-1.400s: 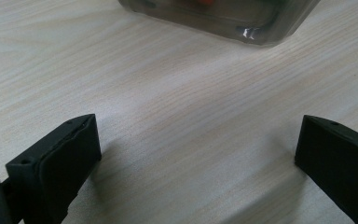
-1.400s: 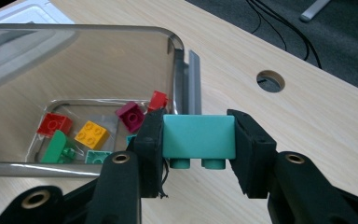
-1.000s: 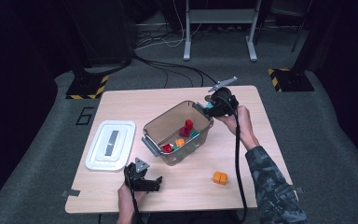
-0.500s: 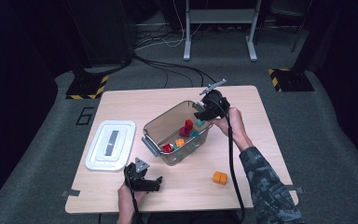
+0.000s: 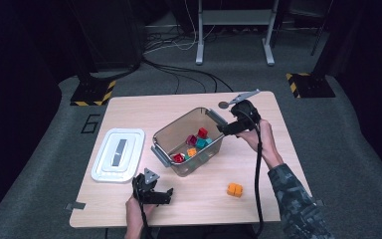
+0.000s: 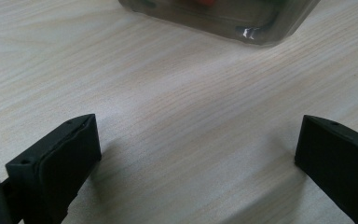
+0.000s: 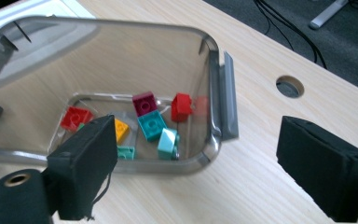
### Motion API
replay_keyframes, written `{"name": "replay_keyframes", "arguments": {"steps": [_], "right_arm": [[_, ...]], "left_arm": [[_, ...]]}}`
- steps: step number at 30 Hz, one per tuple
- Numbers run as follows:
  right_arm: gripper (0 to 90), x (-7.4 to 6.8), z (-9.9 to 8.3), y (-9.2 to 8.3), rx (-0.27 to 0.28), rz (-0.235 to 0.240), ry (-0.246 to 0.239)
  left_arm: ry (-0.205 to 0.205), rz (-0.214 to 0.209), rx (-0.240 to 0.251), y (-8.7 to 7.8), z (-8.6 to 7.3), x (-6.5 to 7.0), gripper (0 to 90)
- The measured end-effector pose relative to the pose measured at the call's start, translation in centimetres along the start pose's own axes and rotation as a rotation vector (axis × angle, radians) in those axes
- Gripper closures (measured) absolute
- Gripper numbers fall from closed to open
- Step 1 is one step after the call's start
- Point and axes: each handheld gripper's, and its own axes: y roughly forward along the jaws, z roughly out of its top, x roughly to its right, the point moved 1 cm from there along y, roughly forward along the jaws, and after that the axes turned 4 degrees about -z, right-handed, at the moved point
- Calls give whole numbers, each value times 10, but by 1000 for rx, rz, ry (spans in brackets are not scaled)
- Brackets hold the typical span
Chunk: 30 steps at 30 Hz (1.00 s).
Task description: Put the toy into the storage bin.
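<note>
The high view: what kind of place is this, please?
Probably a lab or recording studio, not a home: a light wooden table stands on grey carpet, cables trail across the floor, and yellow-black hazard-striped bases flank it against dark surroundings.

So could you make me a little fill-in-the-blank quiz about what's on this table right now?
1. The coloured bricks lie inside the clear ____.
2. One brick sits alone on the table, outside the container; its colour is ____.
3. The white lid lies flat on the table, beside the container, so the container is ____.
4. The jaws of the right gripper stand ____, with nothing between them.

Missing words: container; orange; uncovered; open
</note>
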Motion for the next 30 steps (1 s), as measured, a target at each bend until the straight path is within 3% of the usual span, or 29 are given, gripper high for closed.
{"name": "replay_keyframes", "arguments": {"steps": [15,30], "right_arm": [[8,11,-55,-11,-45,-12,37],[0,-3,-96,-14,-65,-2,58]], "left_arm": [[1,1,-1,0,0,0,0],[1,1,-1,0,0,0,0]]}}
